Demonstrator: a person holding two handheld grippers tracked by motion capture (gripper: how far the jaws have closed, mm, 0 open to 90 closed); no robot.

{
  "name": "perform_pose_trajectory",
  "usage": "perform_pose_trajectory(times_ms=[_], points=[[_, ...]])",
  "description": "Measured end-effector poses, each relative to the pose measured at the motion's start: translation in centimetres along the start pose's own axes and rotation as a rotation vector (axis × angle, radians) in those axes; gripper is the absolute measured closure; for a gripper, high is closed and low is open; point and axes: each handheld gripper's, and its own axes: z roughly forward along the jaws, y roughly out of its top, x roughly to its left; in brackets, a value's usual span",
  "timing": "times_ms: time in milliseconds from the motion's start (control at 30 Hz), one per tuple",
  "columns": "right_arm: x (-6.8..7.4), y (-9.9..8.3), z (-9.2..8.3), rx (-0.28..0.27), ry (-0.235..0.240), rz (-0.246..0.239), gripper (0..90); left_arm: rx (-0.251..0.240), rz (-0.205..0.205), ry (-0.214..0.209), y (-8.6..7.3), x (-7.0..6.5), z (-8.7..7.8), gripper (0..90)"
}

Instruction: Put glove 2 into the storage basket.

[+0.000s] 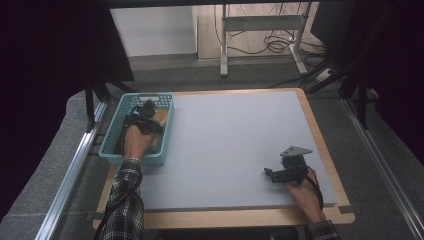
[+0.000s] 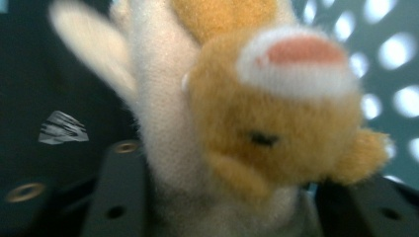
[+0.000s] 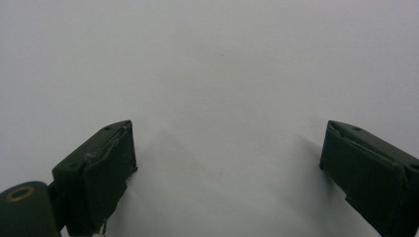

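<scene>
At the far left, the left gripper (image 1: 148, 111) reaches into the teal basket (image 1: 111, 134), its jaws loosened around the plush toy (image 2: 257, 128) lying inside. Near right, the right gripper (image 1: 272, 175) rests released on the grey mat (image 1: 225, 145).

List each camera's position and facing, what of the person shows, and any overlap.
High view: above the near edge, looking forward-down on the table; both forearms, left gripper, right gripper.
Left gripper view: inside the teal basket, on the plush toy between its jaws.
Right gripper view: faces bare table; jaws apart.
Shared: basket, toy.
</scene>
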Motion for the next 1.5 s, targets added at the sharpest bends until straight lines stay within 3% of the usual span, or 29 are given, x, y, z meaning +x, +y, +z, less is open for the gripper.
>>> perform_pose_trajectory(times_ms=[67,100,167,200,267,400,500,533,567,633,700,767,867,933,967,1000,1033,1067,1100,1267,1300,1400,1500], points=[[0.0,0.0,0.0,0.0,0.0,0.0,6.6,0.021,0.01,0.009,-0.1,-0.1,0.5,35.4],[0.0,0.0,0.0,0.0,0.0,0.001,6.6,0.016,0.001,0.013,-0.2,0.1,0.6,33.4],[0.0,0.0,0.0,-0.001,0.001,0.001,6.6,0.011,-0.011,0.011,-0.4,0.5,0.4,20.1],[0.0,0.0,0.0,-0.001,0.001,0.0,6.6,0.005,-0.021,-0.008,-0.5,0.8,0.0,20.1],[0.0,0.0,0.0,-0.001,0.0,0.0,6.6,-0.017,-0.022,-0.036,-0.7,1.1,-1.0,10.4],[0.0,0.0,0.0,-0.001,0.0,0.0,6.6,-0.102,-0.008,-0.061,-1.1,1.6,-3.6,10.1],[0.0,0.0,0.0,-0.001,-0.001,0.0,6.6,-0.187,-0.032,-0.051,-1.6,2.2,-5.2,19.7],[0.0,0.0,0.0,0.0,-0.002,-0.001,6.6,-0.217,-0.054,-0.032,-1.8,2.5,-5.6,39.5],[0.0,0.0,0.0,0.0,-0.002,-0.001,6.6,-0.23,-0.08,-0.003,-2.1,2.8,-5.9,39.5],[0.0,0.0,0.0,0.0,-0.001,0.0,6.6,-0.225,-0.114,0.05,-2.5,3.6,-5.8,60.4],[0.0,0.0,0.0,0.0,-0.002,0.0,6.5,-0.155,-0.115,0.06,-2.6,3.9,-4.6,77.4],[0.0,0.0,0.0,0.0,-0.001,0.0,6.6,-0.099,-0.094,0.016,-2.6,3.8,-3.2,79.2],[0.0,0.0,0.0,0.0,-0.001,0.0,6.6,-0.045,-0.062,0.003,-2.2,2.8,-1.7,82.3],[0.0,0.0,0.0,0.0,-0.001,0.0,6.5,-0.051,-0.04,-0.003,-1.8,2.1,-1.6,84.8],[0.0,0.0,0.0,0.0,-0.002,-0.001,6.5,-0.074,-0.048,-0.073,-1.6,1.8,-1.6,85.4],[0.0,0.0,0.0,0.0,-0.002,-0.001,6.5,-0.077,-0.046,-0.068,-1.5,1.6,-1.5,85.4],[0.0,0.0,0.0,0.001,-0.002,-0.001,6.5,-0.061,-0.024,-0.018,-1.3,1.1,-1.5,85.3],[0.0,0.0,0.0,0.001,-0.002,-0.001,6.5,-0.056,-0.019,-0.008,-1.3,1.0,-1.5,85.3],[0.0,0.0,0.0,0.0,-0.002,-0.001,6.5,-0.06,-0.028,-0.004,-1.3,1.0,-1.5,84.8],[0.1,0.0,0.0,0.0,-0.002,-0.002,6.5,-0.087,-0.059,0.026,-1.7,2.0,-1.9,65.3],[0.0,0.0,0.0,0.0,-0.002,-0.002,6.6,-0.104,-0.057,0.03,-2.0,2.3,-2.2,55.2],[0.1,0.0,0.0,0.0,-0.002,-0.002,6.5,-0.131,-0.055,0.027,-2.2,2.5,-2.7,49.5],[0.1,0.0,0.0,0.0,-0.003,-0.003,6.5,-0.156,-0.047,0.028,-2.3,2.6,-3.3,36.2]])
